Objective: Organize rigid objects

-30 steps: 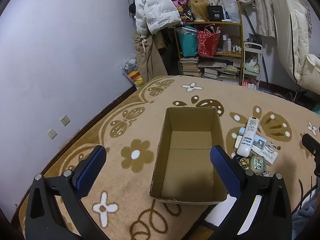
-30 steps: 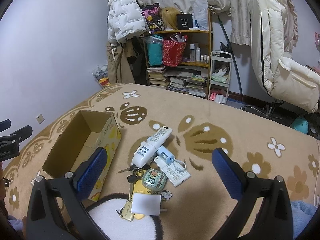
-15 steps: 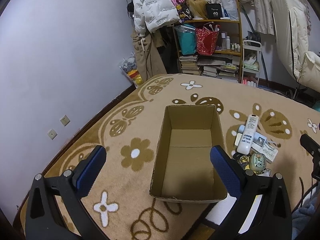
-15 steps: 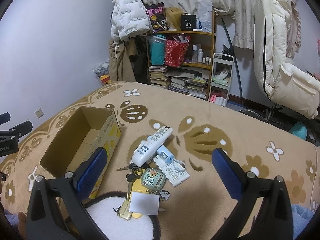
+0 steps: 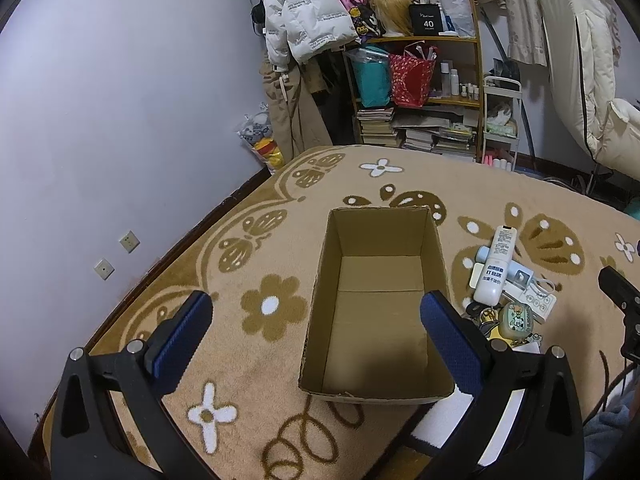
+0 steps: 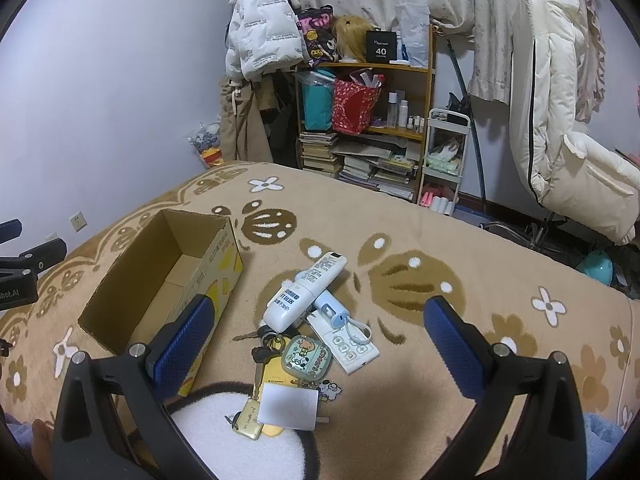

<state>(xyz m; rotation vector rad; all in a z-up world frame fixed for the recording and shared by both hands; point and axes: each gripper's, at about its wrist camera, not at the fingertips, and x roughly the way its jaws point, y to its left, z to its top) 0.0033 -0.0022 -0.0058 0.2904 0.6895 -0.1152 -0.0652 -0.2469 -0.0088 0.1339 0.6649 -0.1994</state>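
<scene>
The left gripper (image 5: 316, 328) hovers over the open cardboard box (image 5: 378, 300) on the carpet (image 5: 272, 264), fingers spread wide, holding nothing. The right gripper (image 6: 318, 334), fingers likewise spread, hangs above the white remote (image 6: 306, 292), keys (image 6: 262, 342) and small case (image 6: 307, 358) clustered just right of the box.

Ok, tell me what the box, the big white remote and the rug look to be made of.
Box: corrugated cardboard, matte brown inside with fold creases, and printed yellow on the outer wall.
Big white remote: likely hard plastic, smooth with a slight sheen, printed text on its body.
Rug: a soft pile textile, fuzzy and matte, tan with brown and white flower patterns.
</scene>
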